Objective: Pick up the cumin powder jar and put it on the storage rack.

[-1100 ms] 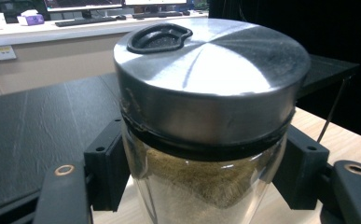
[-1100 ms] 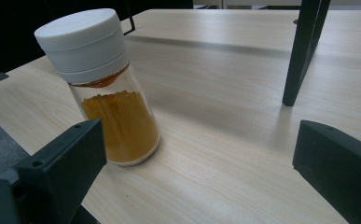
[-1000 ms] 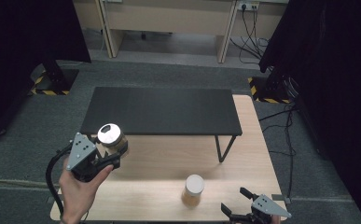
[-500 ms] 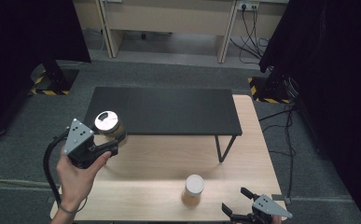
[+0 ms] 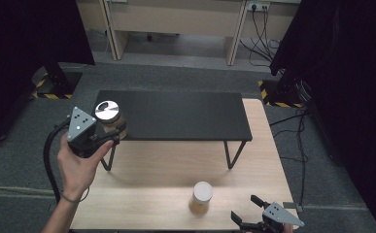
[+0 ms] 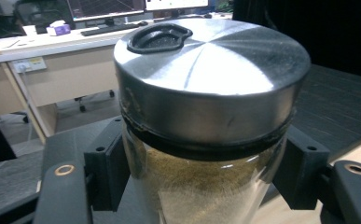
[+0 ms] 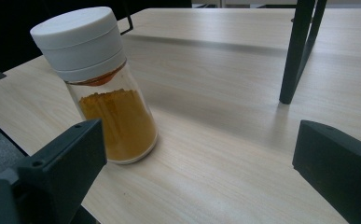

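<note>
Two spice jars are in play. The left gripper (image 5: 109,130) has its jaws clamped on the glass body of the steel-lidded jar (image 6: 206,121), held over the left end of the black shelf (image 5: 176,115). The white-capped turmeric jar (image 7: 99,88) stands on the wooden worktop (image 5: 166,165), just beside the right gripper (image 5: 251,216), whose jaws gape wide and hold nothing.

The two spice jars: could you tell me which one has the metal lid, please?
The jar clamped in the left hand-held gripper, over the black shelf. The jar on the table has a white lid.
</note>
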A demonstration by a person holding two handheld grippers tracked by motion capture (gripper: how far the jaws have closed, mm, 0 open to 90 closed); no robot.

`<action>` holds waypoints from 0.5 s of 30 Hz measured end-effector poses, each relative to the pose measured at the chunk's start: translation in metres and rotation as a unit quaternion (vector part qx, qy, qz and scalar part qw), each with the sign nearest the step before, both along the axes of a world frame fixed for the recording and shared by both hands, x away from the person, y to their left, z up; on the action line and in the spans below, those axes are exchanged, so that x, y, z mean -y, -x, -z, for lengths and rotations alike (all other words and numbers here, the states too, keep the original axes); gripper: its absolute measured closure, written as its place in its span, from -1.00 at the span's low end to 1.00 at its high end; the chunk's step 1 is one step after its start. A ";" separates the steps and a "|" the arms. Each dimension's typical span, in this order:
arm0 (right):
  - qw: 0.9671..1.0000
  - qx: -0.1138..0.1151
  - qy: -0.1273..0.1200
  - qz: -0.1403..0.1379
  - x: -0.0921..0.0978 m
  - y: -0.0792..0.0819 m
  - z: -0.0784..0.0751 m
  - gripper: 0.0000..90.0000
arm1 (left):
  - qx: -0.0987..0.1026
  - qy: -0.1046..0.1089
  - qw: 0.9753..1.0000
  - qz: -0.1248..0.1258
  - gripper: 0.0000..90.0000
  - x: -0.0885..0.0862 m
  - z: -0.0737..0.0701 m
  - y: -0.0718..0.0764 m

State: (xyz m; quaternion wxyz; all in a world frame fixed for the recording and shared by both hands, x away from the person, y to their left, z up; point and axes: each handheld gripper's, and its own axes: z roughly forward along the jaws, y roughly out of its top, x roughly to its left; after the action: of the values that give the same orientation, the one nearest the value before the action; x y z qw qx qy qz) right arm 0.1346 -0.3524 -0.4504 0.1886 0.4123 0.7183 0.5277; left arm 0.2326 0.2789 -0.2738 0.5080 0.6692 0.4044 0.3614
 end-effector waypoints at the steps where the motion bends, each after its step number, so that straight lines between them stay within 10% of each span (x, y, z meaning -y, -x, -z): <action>1: 1.000 0.000 0.000 0.000 0.000 0.000 0.000 -0.93 | 0.000 -0.002 1.000 -0.002 -0.32 0.001 -0.001 -0.002; 15: 1.000 -0.001 0.001 0.001 0.001 0.000 0.001 -0.93 | -0.016 -0.052 0.998 -0.041 -0.32 0.013 -0.003 -0.029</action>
State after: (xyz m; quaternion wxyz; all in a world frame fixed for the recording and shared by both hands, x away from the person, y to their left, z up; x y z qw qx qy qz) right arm 0.1345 -0.3531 -0.4510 0.1883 0.4134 0.7185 0.5267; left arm 0.2613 0.2663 -0.2704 0.4507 0.6834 0.4199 0.3918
